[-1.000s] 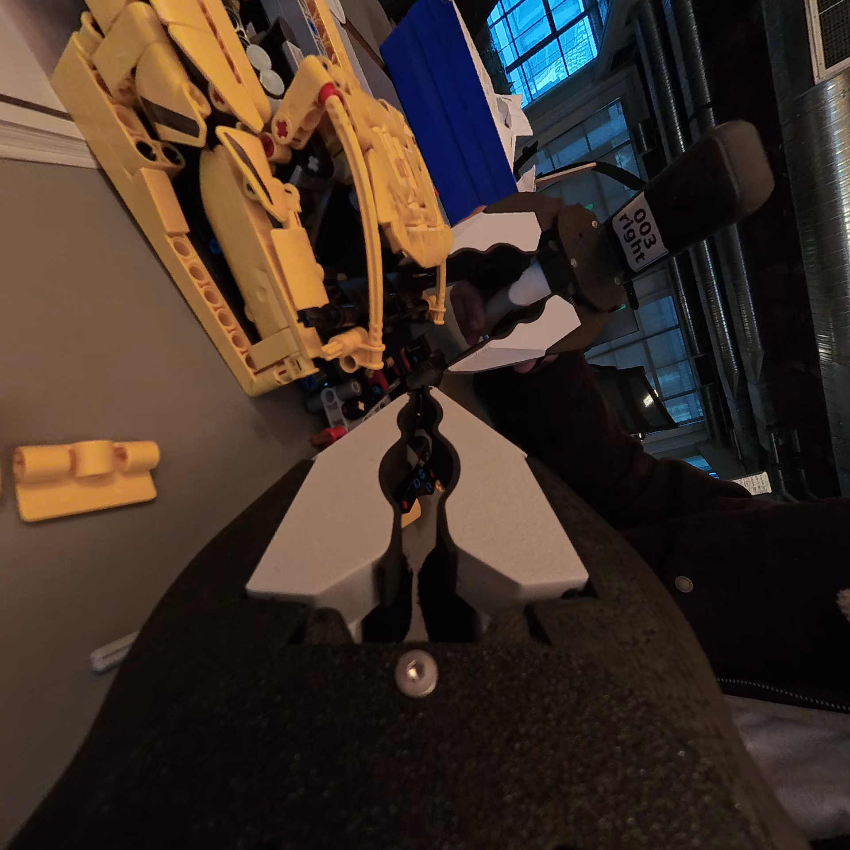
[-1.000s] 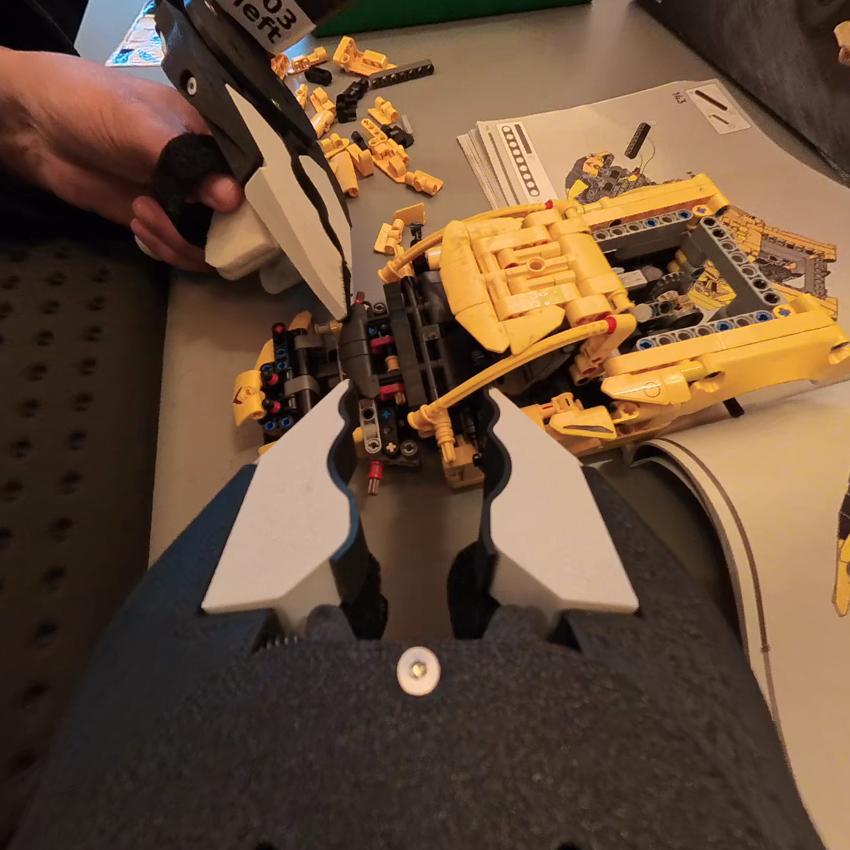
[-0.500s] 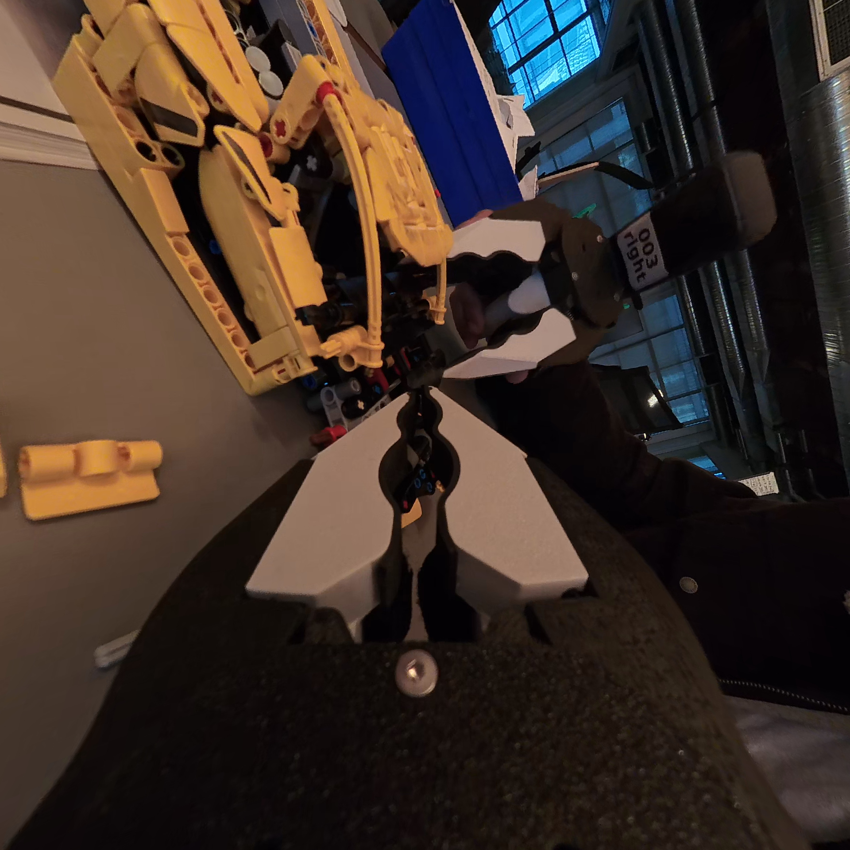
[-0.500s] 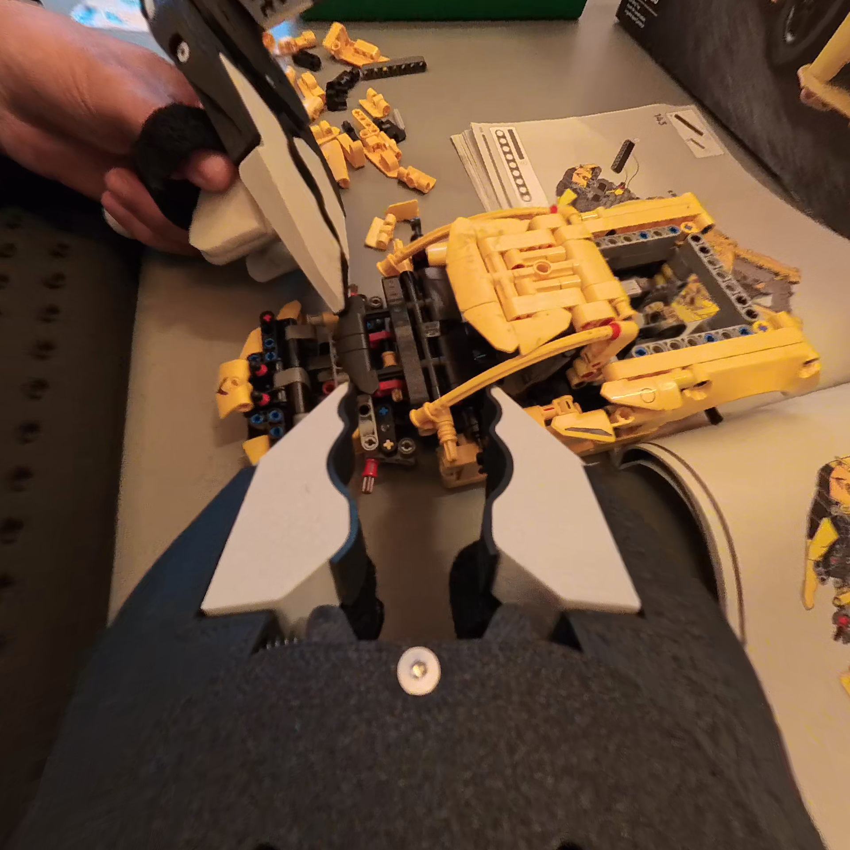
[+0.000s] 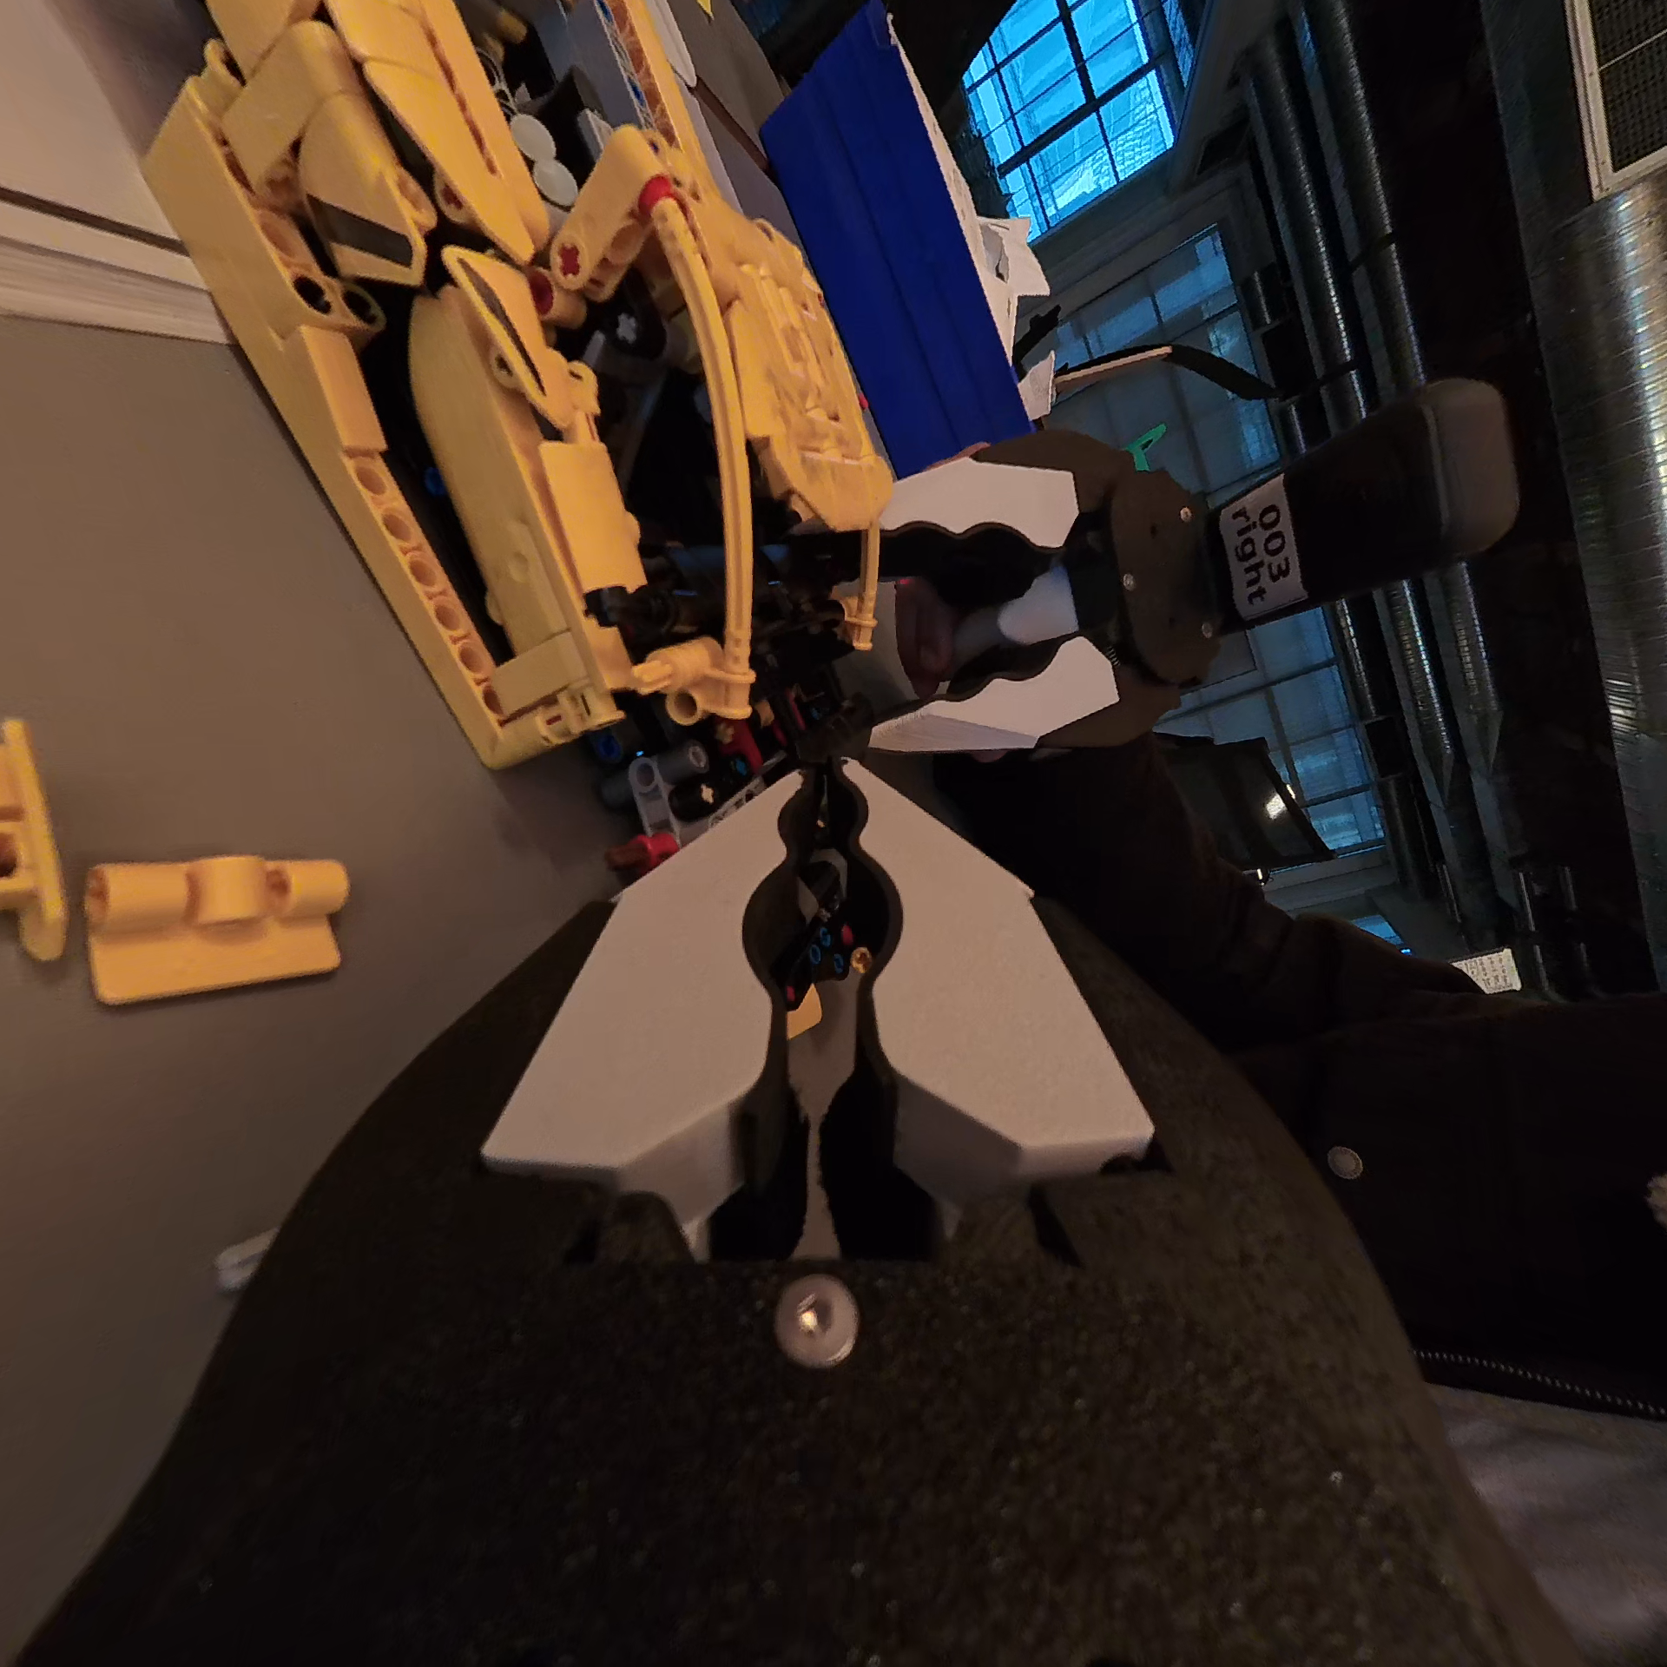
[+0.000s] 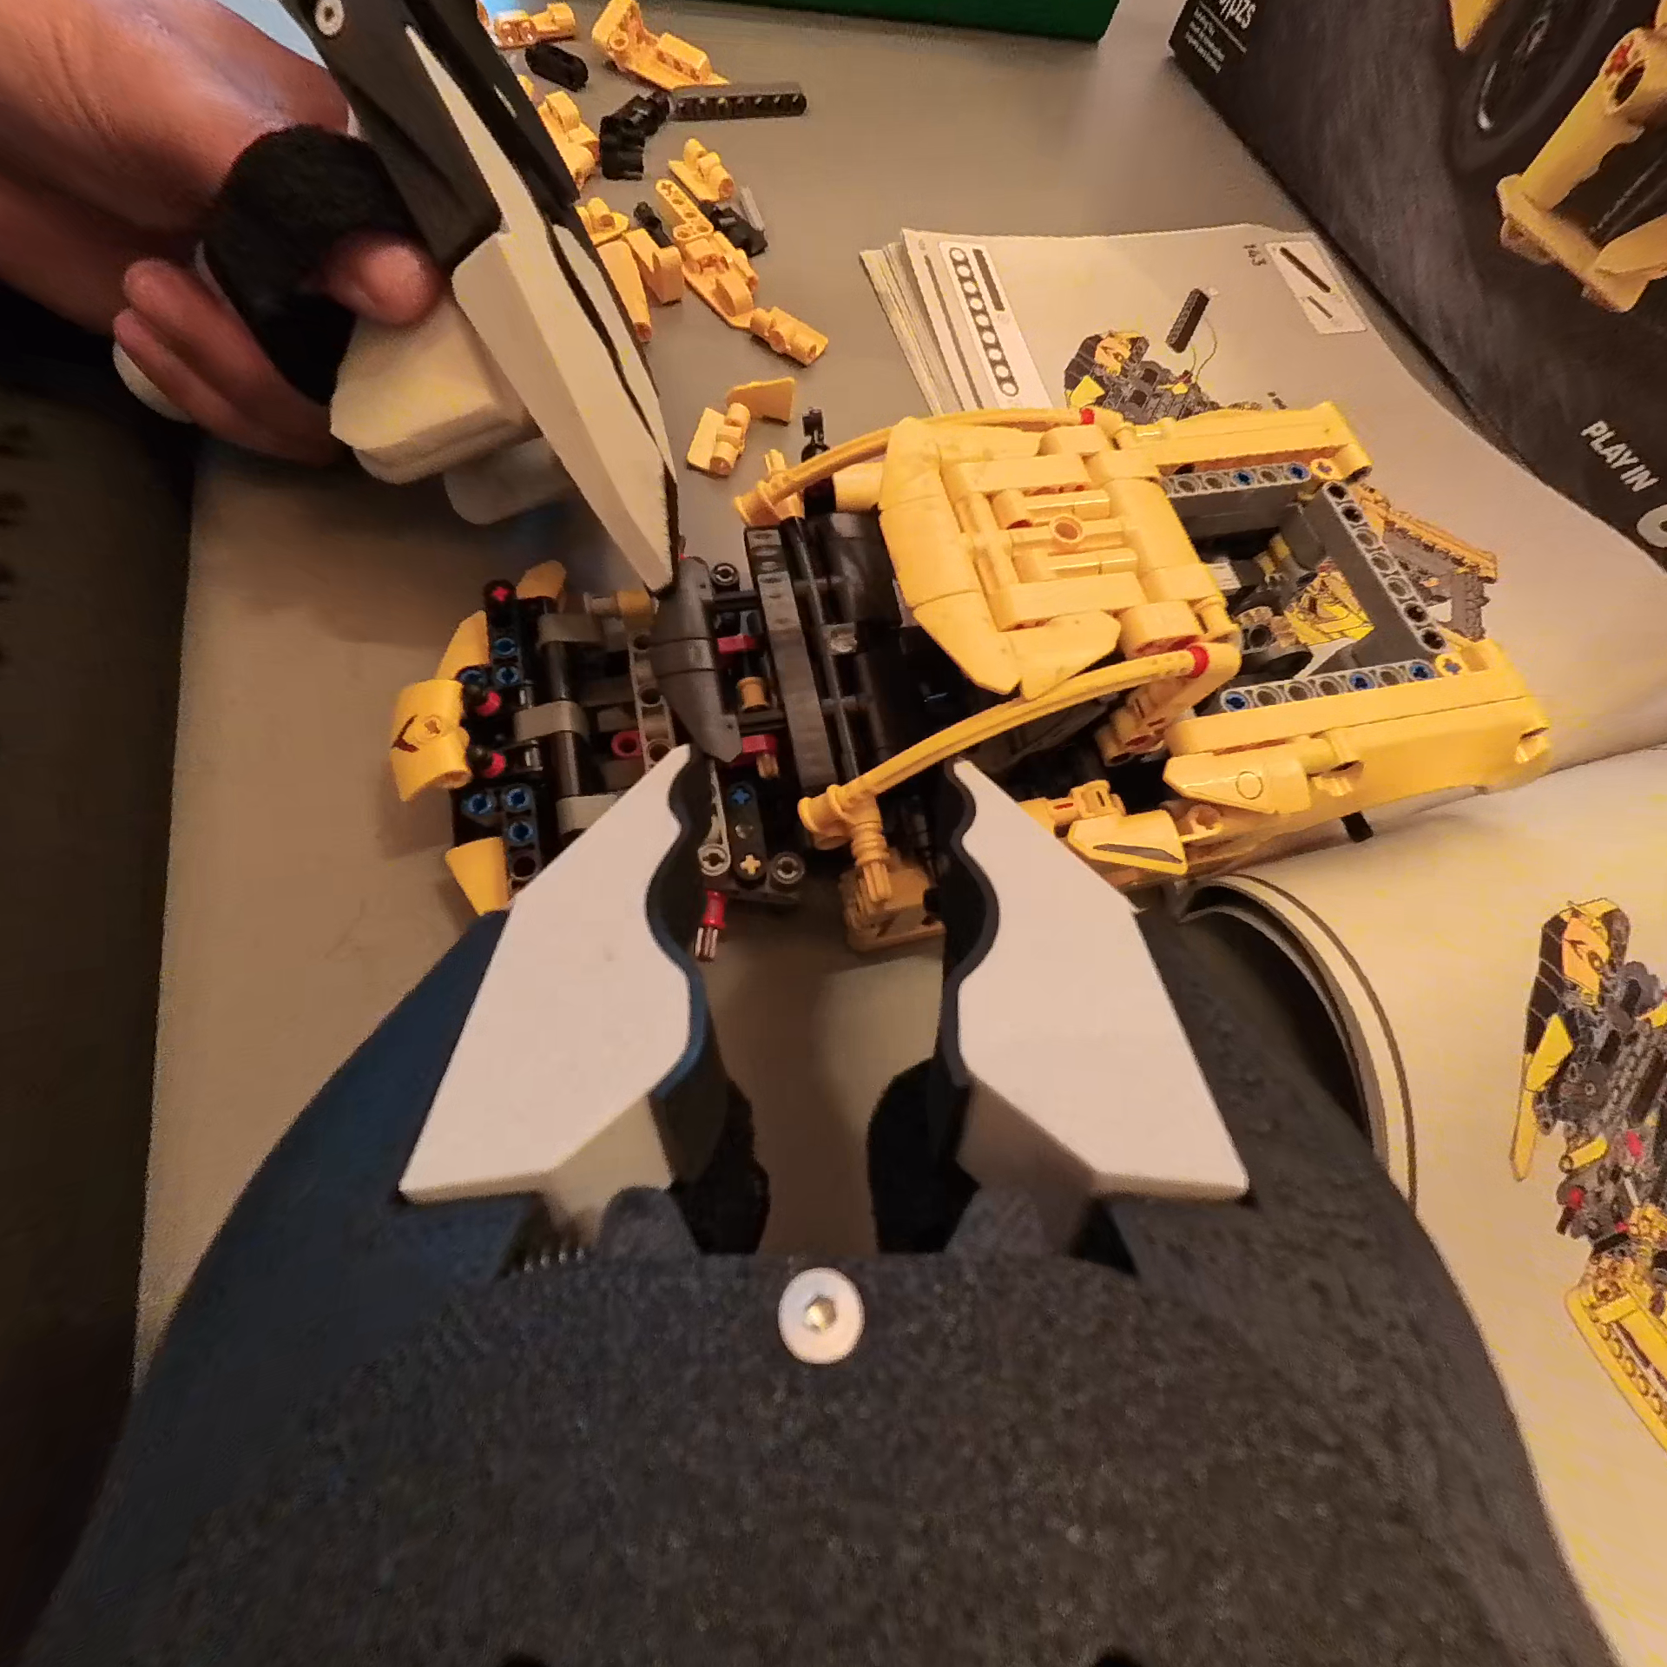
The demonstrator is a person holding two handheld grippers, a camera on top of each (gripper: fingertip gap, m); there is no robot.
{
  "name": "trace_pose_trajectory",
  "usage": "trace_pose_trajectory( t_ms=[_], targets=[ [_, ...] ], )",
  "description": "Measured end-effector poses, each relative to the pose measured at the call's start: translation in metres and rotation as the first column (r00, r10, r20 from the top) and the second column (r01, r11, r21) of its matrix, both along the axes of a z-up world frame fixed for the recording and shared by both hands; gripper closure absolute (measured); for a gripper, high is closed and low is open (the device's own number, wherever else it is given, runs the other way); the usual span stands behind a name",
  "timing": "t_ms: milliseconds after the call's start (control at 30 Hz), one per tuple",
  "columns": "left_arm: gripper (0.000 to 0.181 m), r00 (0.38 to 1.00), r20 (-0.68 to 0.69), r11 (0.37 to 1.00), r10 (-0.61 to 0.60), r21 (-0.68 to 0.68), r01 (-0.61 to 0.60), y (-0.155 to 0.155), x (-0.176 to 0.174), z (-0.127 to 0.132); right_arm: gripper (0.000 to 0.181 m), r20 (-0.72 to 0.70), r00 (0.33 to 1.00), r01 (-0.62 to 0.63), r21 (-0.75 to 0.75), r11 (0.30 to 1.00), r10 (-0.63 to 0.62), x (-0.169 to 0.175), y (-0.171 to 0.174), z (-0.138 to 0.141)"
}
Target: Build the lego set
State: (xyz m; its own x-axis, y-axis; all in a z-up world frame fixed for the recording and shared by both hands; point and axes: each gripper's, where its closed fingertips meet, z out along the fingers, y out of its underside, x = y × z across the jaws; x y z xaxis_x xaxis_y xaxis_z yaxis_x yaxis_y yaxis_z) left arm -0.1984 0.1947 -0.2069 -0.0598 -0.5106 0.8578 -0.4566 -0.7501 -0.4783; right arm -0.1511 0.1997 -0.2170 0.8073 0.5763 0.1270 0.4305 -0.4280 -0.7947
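1. My right gripper wears a white printed label; the instruction booklet and dark box at 1 o'clock bear print.
2. The yellow-and-black lego model lies on the grey table, centre.
3. My left gripper is pinched onto its dark curved panel; my right's fingers stand apart.

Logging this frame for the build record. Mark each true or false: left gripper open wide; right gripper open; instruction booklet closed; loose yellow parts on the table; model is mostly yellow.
1. The left gripper is open wide. False: its fingers are pressed together, tip at a dark grey piece on the model.
2. The right gripper is open. True.
3. The instruction booklet is closed. False: it lies open.
4. Loose yellow parts lie on the table. True.
5. The model is mostly yellow. True.
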Motion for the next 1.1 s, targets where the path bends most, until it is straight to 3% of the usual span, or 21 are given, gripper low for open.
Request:
trace_pose_trajectory(
  t_ms=[200, 333, 433, 667, 767, 967, 1100],
  targets=[
    [0.18, 1.0, 0.002, 1.0, -0.001, 0.001, 0.001, 0.0, 0.0, 0.001, 0.131, -0.032, 0.999, 0.015, 0.023, 1.0, -0.014, -0.001, 0.0, 0.002],
    [0.18, 1.0, 0.005, 1.0, -0.006, 0.004, 0.006, 0.0, 0.001, 0.001, 0.119, 0.014, 1.0, 0.008, -0.008, 1.0, -0.008, -0.002, -0.009, 0.004],
    [0.18, 1.0, 0.003, 1.0, -0.007, 0.007, 0.007, 0.002, 0.0, 0.0, 0.132, 0.133, 0.991, 0.014, 0.055, 0.998, -0.021, 0.003, -0.012, 0.017],
    [0.18, 1.0, 0.004, 1.0, -0.007, 0.024, 0.007, 0.004, 0.003, -0.001, 0.127, 0.405, 0.914, -0.053, 0.04, 0.998, 0.032, -0.011, -0.007, 0.008],
    [0.18, 1.0, 0.005, 0.999, -0.003, 0.036, 0.003, 0.006, 0.004, -0.001, 0.134, 0.5, 0.865, -0.076, 0.053, 0.996, 0.039, -0.012, 0.0, 0.003],
    [0.18, 1.0, 0.004, 0.999, -0.002, 0.04, 0.002, 0.008, 0.005, 0.0, 0.15, 0.441, 0.895, -0.106, 0.059, 0.993, 0.069, -0.019, 0.002, 0.007],
    [0.18, 1.0, 0.002, 0.999, 0.0, 0.036, 0.0, 0.009, 0.004, 0.0, 0.166, 0.544, 0.837, -0.175, 0.147, 0.974, 0.068, -0.028, -0.003, 0.009]
  ],
)
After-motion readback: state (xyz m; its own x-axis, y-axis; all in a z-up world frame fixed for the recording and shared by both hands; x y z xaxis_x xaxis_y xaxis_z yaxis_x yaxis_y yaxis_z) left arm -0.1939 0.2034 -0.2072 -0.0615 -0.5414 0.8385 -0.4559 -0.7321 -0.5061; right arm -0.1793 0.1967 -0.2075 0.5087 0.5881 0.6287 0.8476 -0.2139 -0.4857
